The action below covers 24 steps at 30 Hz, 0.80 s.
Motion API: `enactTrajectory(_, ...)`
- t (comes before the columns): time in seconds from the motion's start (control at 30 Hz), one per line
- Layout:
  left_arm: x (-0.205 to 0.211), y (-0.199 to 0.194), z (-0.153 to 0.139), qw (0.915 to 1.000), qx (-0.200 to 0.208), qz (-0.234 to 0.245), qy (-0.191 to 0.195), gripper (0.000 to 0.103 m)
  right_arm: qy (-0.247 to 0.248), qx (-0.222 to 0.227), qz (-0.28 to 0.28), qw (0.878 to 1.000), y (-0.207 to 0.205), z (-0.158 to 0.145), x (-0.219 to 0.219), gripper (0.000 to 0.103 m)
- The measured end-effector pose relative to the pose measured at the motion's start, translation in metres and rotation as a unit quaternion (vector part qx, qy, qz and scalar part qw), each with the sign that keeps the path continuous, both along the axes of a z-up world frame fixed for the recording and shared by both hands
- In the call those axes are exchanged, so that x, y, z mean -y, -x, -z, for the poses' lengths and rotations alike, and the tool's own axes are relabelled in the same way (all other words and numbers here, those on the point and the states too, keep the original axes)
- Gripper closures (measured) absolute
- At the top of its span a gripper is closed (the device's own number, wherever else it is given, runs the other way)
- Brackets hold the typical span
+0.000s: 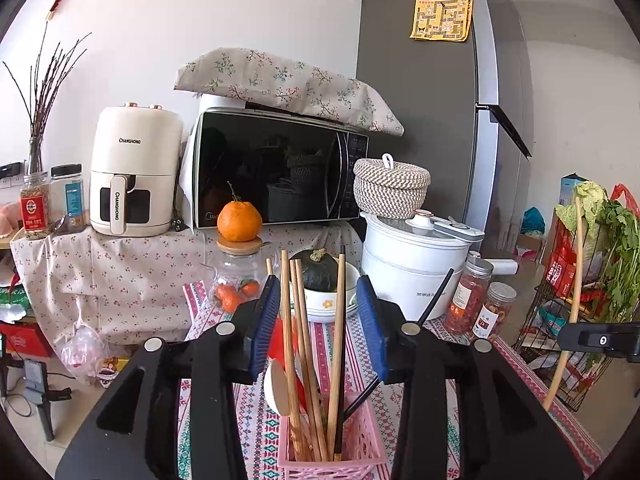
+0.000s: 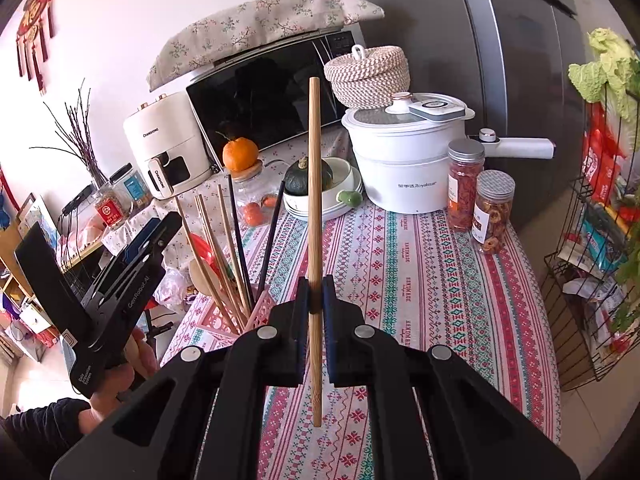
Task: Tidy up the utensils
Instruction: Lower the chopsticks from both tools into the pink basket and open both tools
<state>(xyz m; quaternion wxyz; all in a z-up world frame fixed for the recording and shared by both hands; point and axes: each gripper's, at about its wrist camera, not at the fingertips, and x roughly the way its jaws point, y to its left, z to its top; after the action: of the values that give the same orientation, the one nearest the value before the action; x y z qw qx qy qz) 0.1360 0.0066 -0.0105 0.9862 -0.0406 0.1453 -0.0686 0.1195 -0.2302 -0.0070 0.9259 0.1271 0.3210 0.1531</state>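
Chopsticks are going into the pink plastic lattice basket (image 1: pixel 332 456), and we're mid-sort: the left gripper (image 1: pixel 324 320) hangs just above it with its blue-padded jaws released, the sticks standing loose in the gap and touched by neither pad. Over on the other side, the right gripper (image 2: pixel 316 304) is clenched on a single pale bamboo chopstick (image 2: pixel 315 184), held near upright above the striped patterned tablecloth (image 2: pixel 420 280), well clear of the basket, which sits near the table's left edge in the right wrist view. Next move, by my reading: carry that stick across and lower it tip-first into the basket, threading between the leaning sticks without knocking them, while the left gripper gives way. Count time: in the basket I make out about five bamboo chopsticks (image 1: pixel 298 344), two black chopsticks (image 2: pixel 236 232), one pale wooden spoon (image 1: pixel 277 390) and something red (image 1: pixel 280 340) behind it that I can't identify. One chopstick in the air. No loose utensils show elsewhere on the cloth.
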Motion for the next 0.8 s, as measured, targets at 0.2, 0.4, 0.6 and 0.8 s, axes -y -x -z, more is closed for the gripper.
enactTrajectory(0.2, -0.021, 0.024, -0.012, 0.9968, -0.080, 0.002, 0.001, 0.029, -0.032, 0.044, -0.007, 0.998, -0.002, -0.015, -0.026, 0.096)
enactTrajectory(0.4, -0.036, 0.039, -0.005, 0.9841, -0.174, 0.013, -0.033, 0.007, -0.040, 0.088, -0.006, 0.995, -0.004, -0.024, -0.056, 0.096)
enactTrajectory(0.6, -0.062, 0.045, 0.013, 0.9817, -0.190, 0.001, -0.001, 0.007, -0.019, 0.120, 0.008, 0.993, -0.014, -0.022, -0.079, 0.096)
enactTrajectory(0.8, -0.078, 0.031, 0.020, 0.9726, -0.231, -0.011, 0.026, 0.007, 0.017, 0.133, 0.018, 0.991, -0.031, -0.011, -0.103, 0.096)
